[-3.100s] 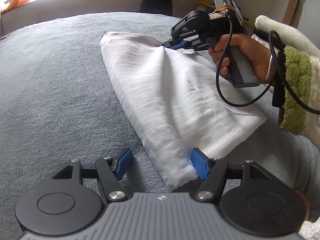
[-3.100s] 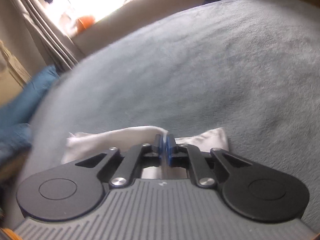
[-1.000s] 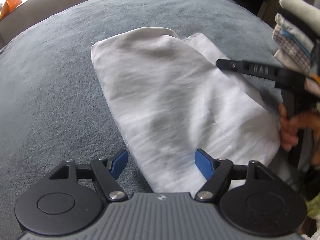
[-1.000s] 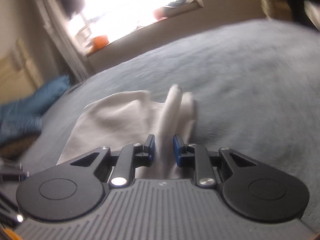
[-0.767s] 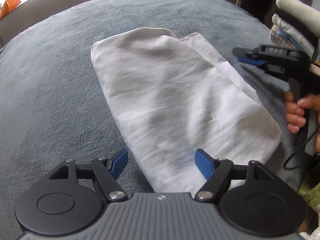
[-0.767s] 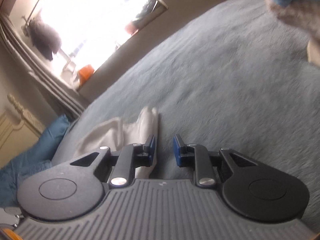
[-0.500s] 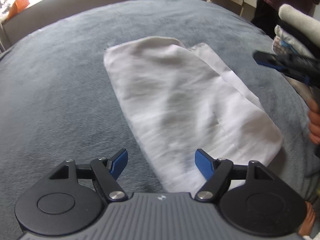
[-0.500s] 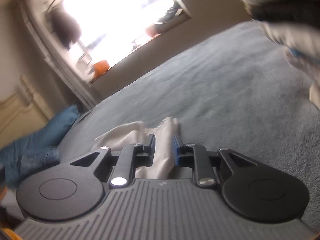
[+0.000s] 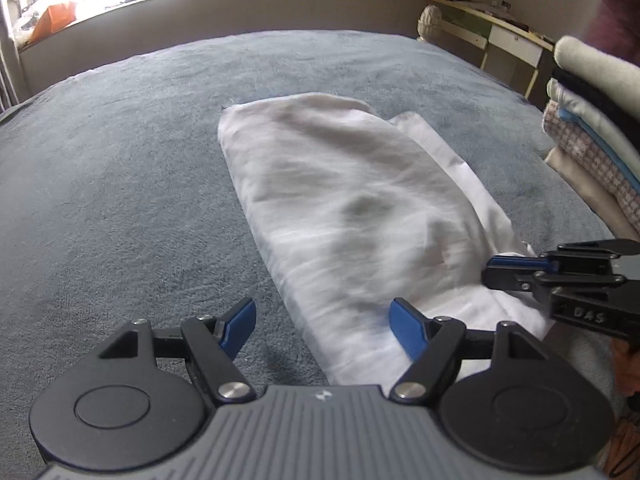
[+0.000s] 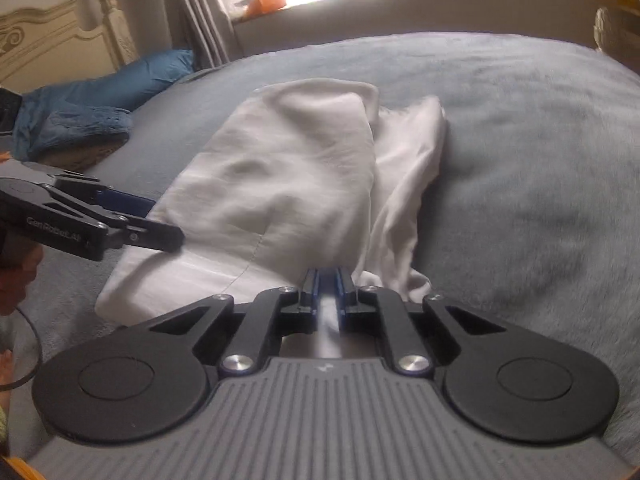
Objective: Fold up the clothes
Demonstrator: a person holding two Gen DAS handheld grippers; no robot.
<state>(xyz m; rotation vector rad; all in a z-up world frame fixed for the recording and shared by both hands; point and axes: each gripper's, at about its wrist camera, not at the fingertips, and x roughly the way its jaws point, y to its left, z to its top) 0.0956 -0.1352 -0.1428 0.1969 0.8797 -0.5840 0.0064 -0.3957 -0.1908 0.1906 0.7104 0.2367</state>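
bed (image 9: 120,152): wearing grey plush cover | white garment (image 9: 352,208): lying mid-bed | folded stack (image 9: 592,128): sitting right of garment

We found the left gripper (image 9: 322,316) angled downward with its blue pads (image 9: 405,327) standing wide apart, gripping nothing. The right gripper (image 10: 327,280) was closing, its pads nearly together on a fold of white cloth (image 10: 292,168), pointed less steeply.

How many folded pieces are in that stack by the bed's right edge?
About 6 visible in the folded stack, left wrist view: cream on top, black, pale, blue, checked, beige at bottom. The frame edge cuts the stack, so more may be hidden.
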